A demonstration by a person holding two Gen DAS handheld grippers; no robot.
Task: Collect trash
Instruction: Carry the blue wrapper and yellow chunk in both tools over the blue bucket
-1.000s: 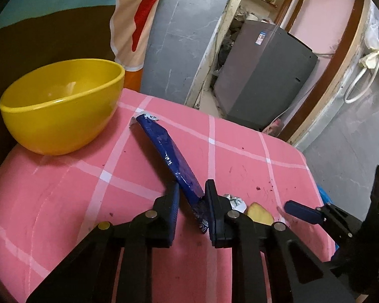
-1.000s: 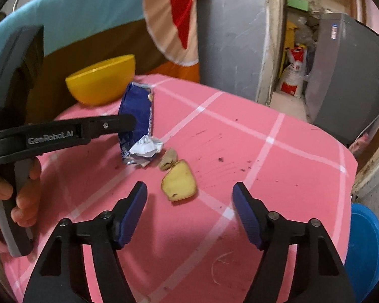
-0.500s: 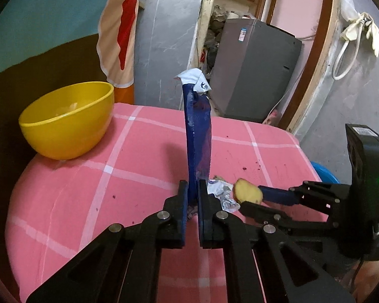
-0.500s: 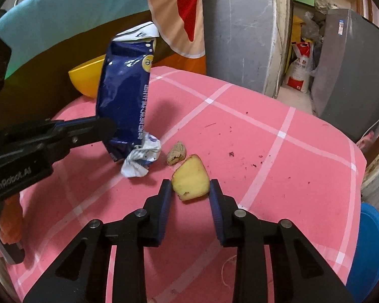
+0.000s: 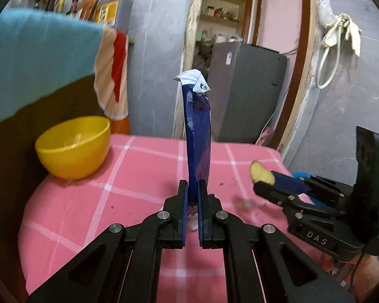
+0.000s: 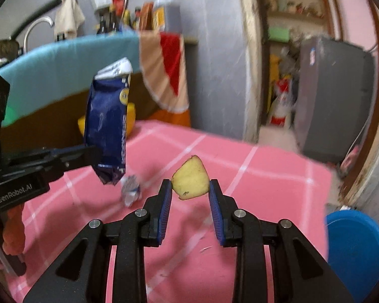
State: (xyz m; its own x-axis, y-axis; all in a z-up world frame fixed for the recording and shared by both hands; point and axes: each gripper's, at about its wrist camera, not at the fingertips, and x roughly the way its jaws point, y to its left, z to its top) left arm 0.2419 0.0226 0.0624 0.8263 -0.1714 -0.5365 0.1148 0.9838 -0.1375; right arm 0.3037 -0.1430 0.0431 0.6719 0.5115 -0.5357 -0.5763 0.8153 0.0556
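My left gripper [image 5: 192, 189] is shut on a blue snack wrapper [image 5: 198, 136], which stands upright above the pink checked tablecloth [image 5: 118, 192]. From the right wrist view the same wrapper [image 6: 107, 126] hangs at the left in that gripper [image 6: 96, 155]. My right gripper [image 6: 190, 185] is shut on a yellow potato piece [image 6: 190, 180], lifted off the cloth. The left wrist view shows the potato piece [image 5: 261, 175] at the right gripper's tips [image 5: 265, 183]. A small crumpled foil scrap [image 6: 131, 192] lies on the table below the wrapper.
A yellow bowl [image 5: 73, 146] sits at the table's back left. A blue bin [image 6: 353, 242] stands on the floor off the table's right edge. A grey cabinet [image 5: 247, 93] is behind the table, and a colourful cloth [image 5: 38, 60] is draped at the left.
Both grippers have risen from the table. The left one carries the wrapper higher, and the right one has lifted the potato piece off the cloth.
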